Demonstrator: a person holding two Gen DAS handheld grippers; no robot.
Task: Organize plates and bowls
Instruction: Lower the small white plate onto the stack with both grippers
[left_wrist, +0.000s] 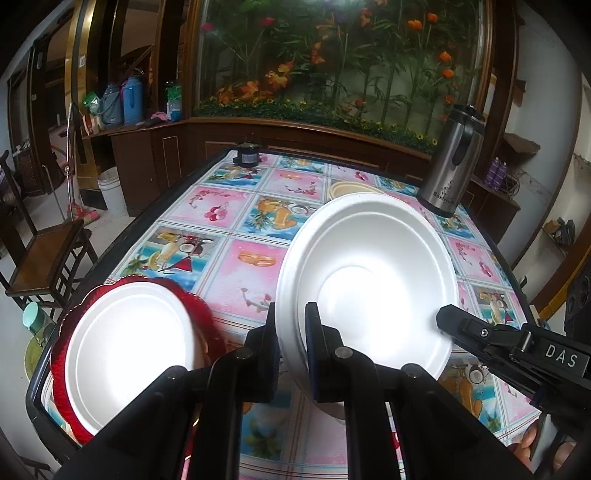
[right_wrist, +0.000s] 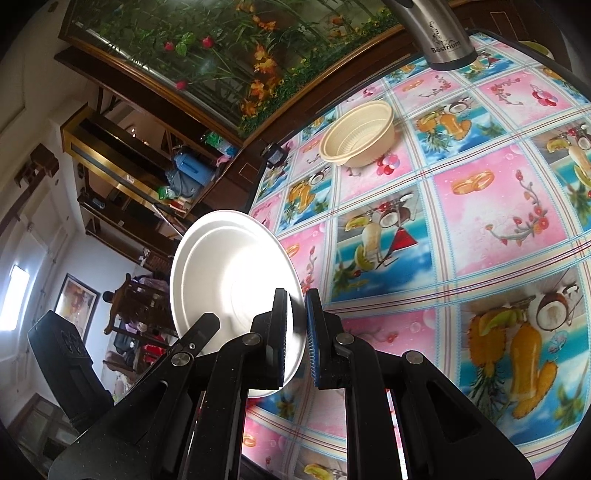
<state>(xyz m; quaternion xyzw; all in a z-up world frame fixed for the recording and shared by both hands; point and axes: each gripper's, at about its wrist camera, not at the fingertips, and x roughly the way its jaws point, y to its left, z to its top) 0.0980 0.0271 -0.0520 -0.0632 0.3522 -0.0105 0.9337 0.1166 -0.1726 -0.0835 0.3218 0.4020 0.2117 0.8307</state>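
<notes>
I have both the left gripper (left_wrist: 291, 354) and right gripper (right_wrist: 297, 336) pinched on the white bowl's (left_wrist: 369, 280) rim, lifted; next, carry it toward the beige bowl (right_wrist: 356, 134) beyond.

Daylight, bright. White bowl (left_wrist: 369, 280) and white plate (left_wrist: 129, 350) overexposed, detail lost. Window (right_wrist: 18, 295) blown out, left edge of right view. Strong fisheye curvature; corners vignetted black.
</notes>
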